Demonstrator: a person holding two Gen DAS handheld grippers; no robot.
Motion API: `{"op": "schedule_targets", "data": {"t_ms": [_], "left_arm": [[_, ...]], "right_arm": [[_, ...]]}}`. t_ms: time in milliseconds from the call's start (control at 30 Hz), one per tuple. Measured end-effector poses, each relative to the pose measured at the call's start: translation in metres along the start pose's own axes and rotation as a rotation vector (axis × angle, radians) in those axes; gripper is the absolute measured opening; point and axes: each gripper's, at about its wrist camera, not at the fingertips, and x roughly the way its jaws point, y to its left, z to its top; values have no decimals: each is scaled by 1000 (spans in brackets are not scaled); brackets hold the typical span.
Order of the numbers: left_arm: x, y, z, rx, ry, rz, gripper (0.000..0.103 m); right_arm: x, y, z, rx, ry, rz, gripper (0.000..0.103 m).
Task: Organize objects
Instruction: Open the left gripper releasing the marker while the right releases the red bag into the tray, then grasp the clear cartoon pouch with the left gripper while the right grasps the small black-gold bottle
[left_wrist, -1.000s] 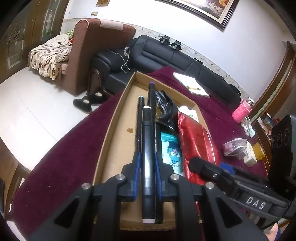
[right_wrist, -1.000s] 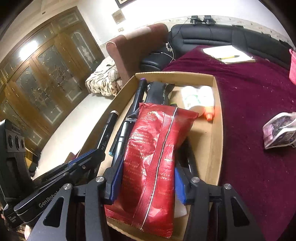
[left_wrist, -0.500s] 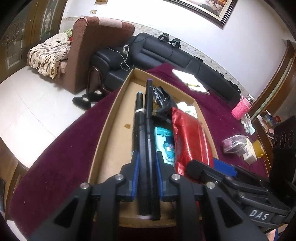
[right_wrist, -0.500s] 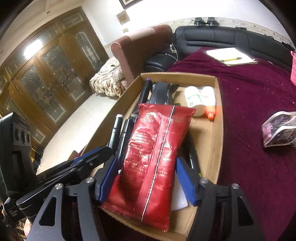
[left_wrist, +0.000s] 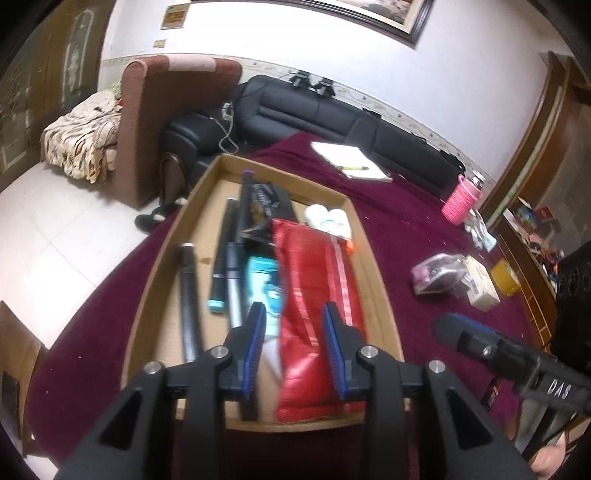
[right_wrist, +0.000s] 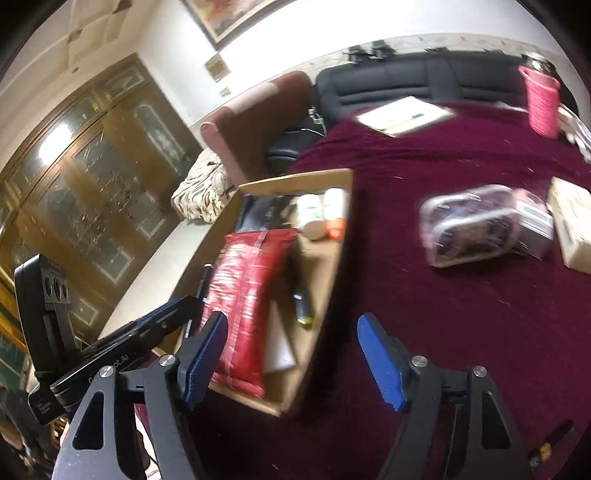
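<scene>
We saw the glossy red pouch (left_wrist: 314, 295) lying lengthwise in the cardboard tray (left_wrist: 373, 266), both grippers' fingers (left_wrist: 255, 347) just opened, holding nothing.

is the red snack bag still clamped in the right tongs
No, the right tongs, which have just been opening, stand wide with nothing between them, and the red snack bag lies in the cardboard tray.

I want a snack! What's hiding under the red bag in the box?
The red bag lies on a teal packet and something white, inside the box. A dark pen pokes out beside it. Whatever sits under its middle is covered.
</scene>
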Motion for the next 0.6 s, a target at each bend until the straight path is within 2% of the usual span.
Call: {"op": "schedule_targets", "data": {"t_ms": [133, 233, 300, 367, 400, 433, 533, 600], "left_arm": [[-3, -28, -3, 74, -5, -19, 51], [-1, -53, -4, 145, 0, -40, 56], [2, -74, -3, 203, 9, -65, 56], [7, -98, -1, 272, 14, -83, 57], [9, -113, 1, 317, 11, -92, 59], [11, -125, 4, 356, 10, -103, 63], [25, -167, 12, 500, 17, -135, 66], [37, -189, 18, 584, 30, -141, 68]], "right_arm": [[-31, -36, -7, 30, -9, -95, 86], [-58, -70, -13, 46, -29, -316, 86], [-78, -94, -17, 83, -60, -368, 85], [-98, -117, -23, 156, -120, -366, 85], [-112, -135, -28, 220, -181, -372, 85], [-120, -145, -31, 248, -210, -388, 85], [-134, -174, -40, 290, -282, -439, 87], [-133, -195, -46, 356, -276, -346, 88]]}}
